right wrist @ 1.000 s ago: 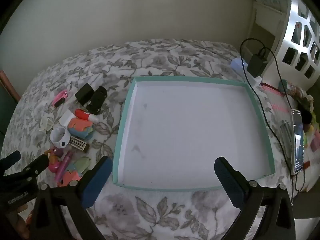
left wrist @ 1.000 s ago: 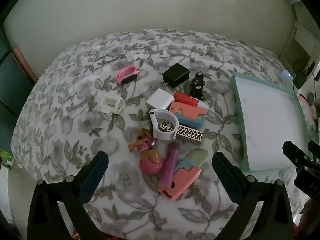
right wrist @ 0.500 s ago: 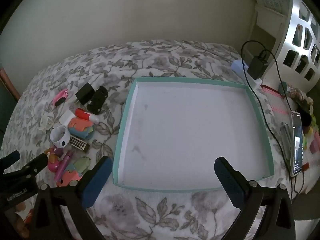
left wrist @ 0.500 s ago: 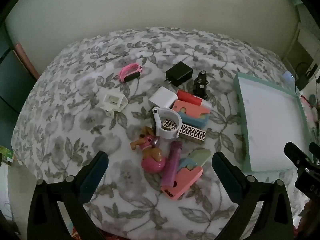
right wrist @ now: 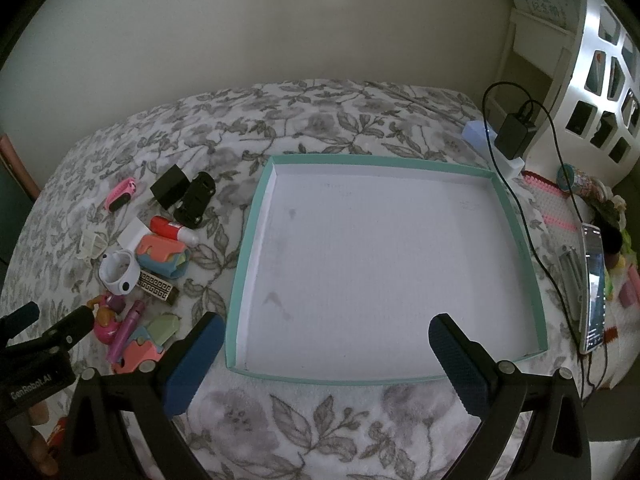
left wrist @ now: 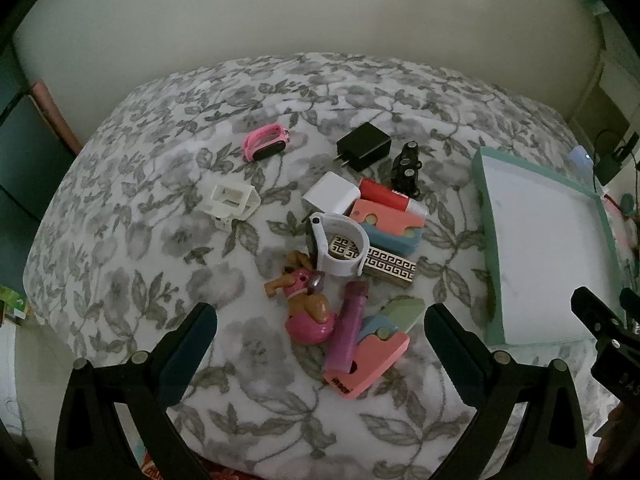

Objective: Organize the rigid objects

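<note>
A pile of small rigid plastic toys and chargers (left wrist: 352,248) lies on a grey floral bedspread (left wrist: 140,200), beside an empty shallow teal-rimmed tray (right wrist: 248,248). Left gripper (left wrist: 320,324) and right gripper (right wrist: 326,336) hover, fingers apart, holding nothing. Sorting seems not yet begun; next, grasp one piece.

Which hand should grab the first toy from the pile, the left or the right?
Probably the left. The left gripper is open with the toy pile straight ahead, the purple tube nearest its fingers. The right gripper is open too, but faces the tray, with the pile off to its side.
</note>
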